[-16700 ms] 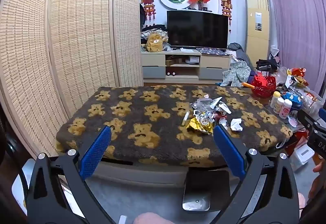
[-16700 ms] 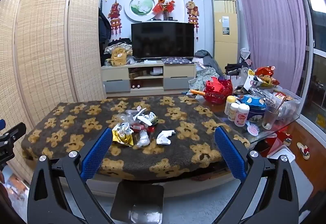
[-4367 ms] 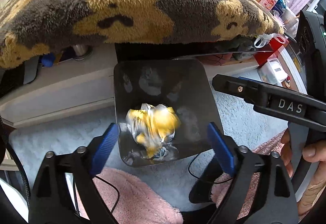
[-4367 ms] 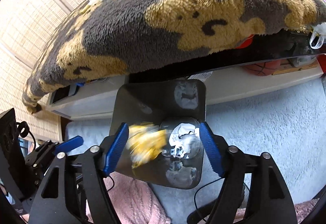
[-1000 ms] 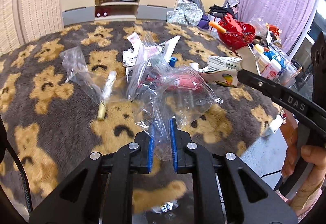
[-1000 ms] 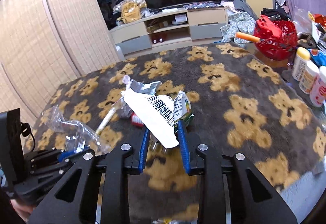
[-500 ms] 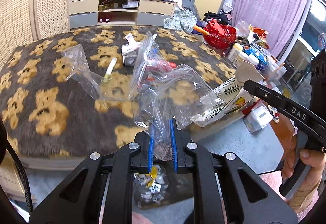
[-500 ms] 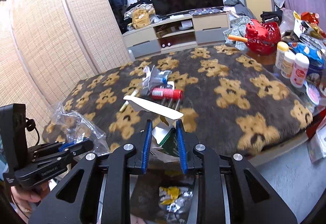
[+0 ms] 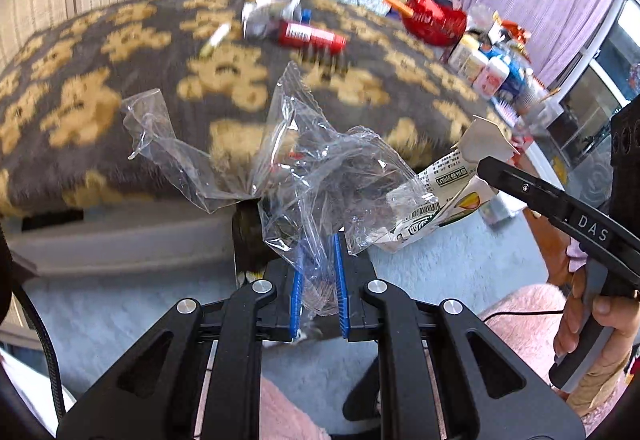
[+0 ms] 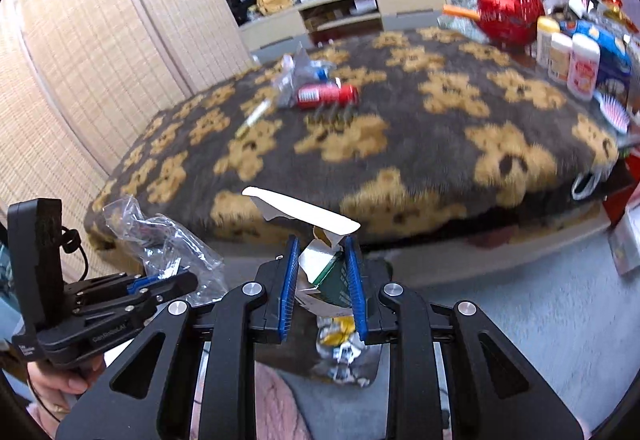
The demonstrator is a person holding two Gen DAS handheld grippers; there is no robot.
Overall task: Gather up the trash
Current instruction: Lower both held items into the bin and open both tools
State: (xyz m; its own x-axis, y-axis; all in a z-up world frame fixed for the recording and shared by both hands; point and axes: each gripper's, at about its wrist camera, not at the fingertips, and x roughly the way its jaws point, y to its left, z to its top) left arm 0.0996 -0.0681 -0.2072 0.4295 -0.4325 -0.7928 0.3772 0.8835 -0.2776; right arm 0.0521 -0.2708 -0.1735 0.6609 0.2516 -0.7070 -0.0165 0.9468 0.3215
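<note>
Left wrist: plastic wrapper [image 9: 320,175] between pads [image 9: 297,294].

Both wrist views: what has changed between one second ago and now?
Both tongs pulled back off the blanket toward the bin on the floor. The left tongs carried the clear bag with them, and the right tongs carried the torn carton. Both grips stayed shut. The red can and stick remain on the blanket.

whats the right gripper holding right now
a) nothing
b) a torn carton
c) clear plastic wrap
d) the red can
b: the right gripper is shut on the torn carton, its white flap sticking up above the blue pads; the clear plastic wrap is in the left gripper and the red can lies on the blanket.
</note>
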